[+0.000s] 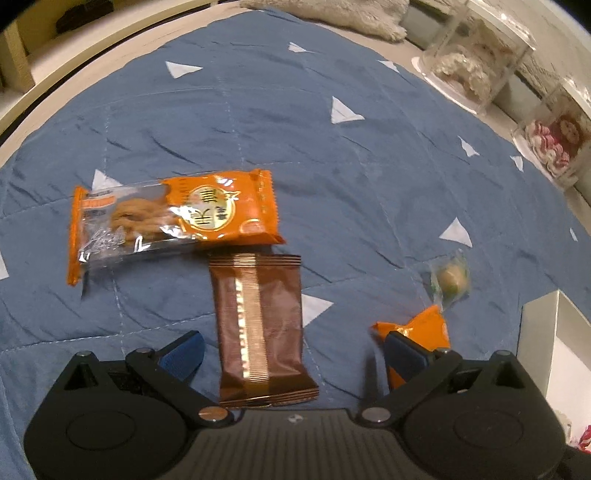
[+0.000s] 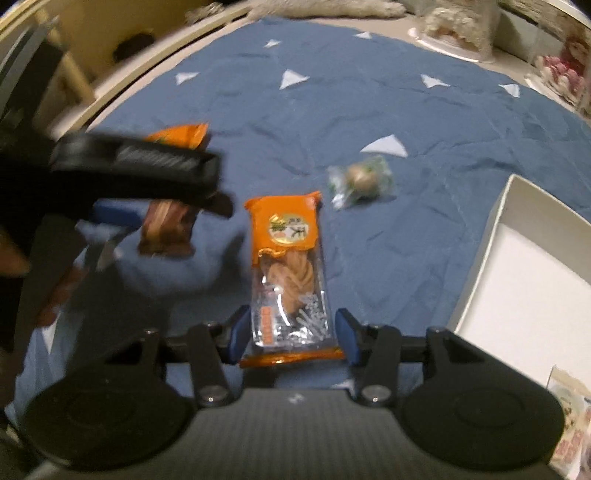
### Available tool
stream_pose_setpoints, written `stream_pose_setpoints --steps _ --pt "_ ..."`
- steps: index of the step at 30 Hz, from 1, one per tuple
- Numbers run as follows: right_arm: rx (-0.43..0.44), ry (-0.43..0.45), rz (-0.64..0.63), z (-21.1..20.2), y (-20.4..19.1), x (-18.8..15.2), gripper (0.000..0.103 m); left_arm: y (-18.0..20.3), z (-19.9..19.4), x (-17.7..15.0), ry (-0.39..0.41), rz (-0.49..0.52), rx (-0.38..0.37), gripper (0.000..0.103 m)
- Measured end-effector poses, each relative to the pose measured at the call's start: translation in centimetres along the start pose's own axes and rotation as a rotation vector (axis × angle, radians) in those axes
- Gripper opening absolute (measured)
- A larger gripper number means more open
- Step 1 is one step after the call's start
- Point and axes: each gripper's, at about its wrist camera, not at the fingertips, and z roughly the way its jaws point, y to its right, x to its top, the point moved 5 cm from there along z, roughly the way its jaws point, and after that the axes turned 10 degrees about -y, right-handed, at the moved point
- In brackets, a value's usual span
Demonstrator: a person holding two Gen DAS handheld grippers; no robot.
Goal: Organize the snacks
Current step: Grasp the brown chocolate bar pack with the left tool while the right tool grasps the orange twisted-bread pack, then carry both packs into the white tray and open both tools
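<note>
A brown snack packet [image 1: 258, 328] lies lengthwise on the blue quilt [image 1: 332, 155], between the wide-open fingers of my left gripper [image 1: 293, 352], which do not touch it. Just beyond it lies an orange packet of twisted biscuits [image 1: 173, 218]. My right gripper [image 2: 291, 334] is shut on the near end of a second orange twist packet [image 2: 284, 258], and this packet's far corner [image 1: 417, 332] shows behind the left gripper's right finger. A small round candy in a clear green wrapper [image 2: 360, 181] rests further off. One blue finger of the left gripper [image 2: 114, 218] shows blurred over the brown packet [image 2: 166, 229].
An open white box [image 2: 517, 280] sits on the quilt to the right, and its corner [image 1: 543, 332] also shows in the left wrist view. Clear display cases [image 1: 472, 62] stand at the back right. A fluffy white item [image 1: 332, 18] lies at the far edge, and a pale wooden frame [image 1: 22, 74] borders the left.
</note>
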Motion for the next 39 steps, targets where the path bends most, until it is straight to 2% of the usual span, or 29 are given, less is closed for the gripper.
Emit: stream_pose_setpoints --steps 3,5,9,12,14,15,18,20,23,30,39 --pt "0.012 -0.015 -0.016 -0.3 -0.1 -0.4 0.058 0.1 0.1 0.1 0.003 0.030 0.029 0.092" --pt "-0.004 0.000 0.002 -0.2 0.0 -0.1 0.062 0.1 0.1 0.2 0.008 0.045 0.054 0.082" --pt "-0.004 0.037 0.074 0.1 0.9 0.9 0.064 -0.2 0.2 0.5 0.013 0.065 0.070 0.077" --pt "0.005 0.053 0.126 0.5 1.3 1.5 0.063 -0.4 0.1 0.7 0.018 0.066 0.082 0.068" --pt "0.011 0.056 0.150 0.9 1.6 2.2 0.063 -0.9 -0.2 0.9 0.029 0.044 0.090 0.055" --pt "0.011 0.056 0.158 1.1 1.5 2.4 0.063 -1.1 -0.3 1.0 0.032 0.037 0.094 0.053" --pt "-0.021 0.031 0.158 1.9 0.8 2.9 0.059 -1.4 -0.4 1.1 0.026 0.058 0.089 0.050" --pt "-0.029 0.022 0.141 1.9 0.3 2.9 0.049 -1.2 -0.6 1.0 0.026 0.078 0.091 0.047" --pt "-0.047 0.030 0.130 1.7 -0.2 3.2 0.046 -1.1 -1.2 0.7 0.026 0.091 0.075 0.045" --pt "-0.042 0.104 0.156 -1.3 0.3 2.4 0.044 -0.4 -4.5 -0.7 0.084 0.124 0.019 0.045" --pt "-0.024 0.237 0.237 -7.7 2.1 0.2 0.044 2.6 -8.7 -3.4 0.149 0.180 -0.080 0.045"
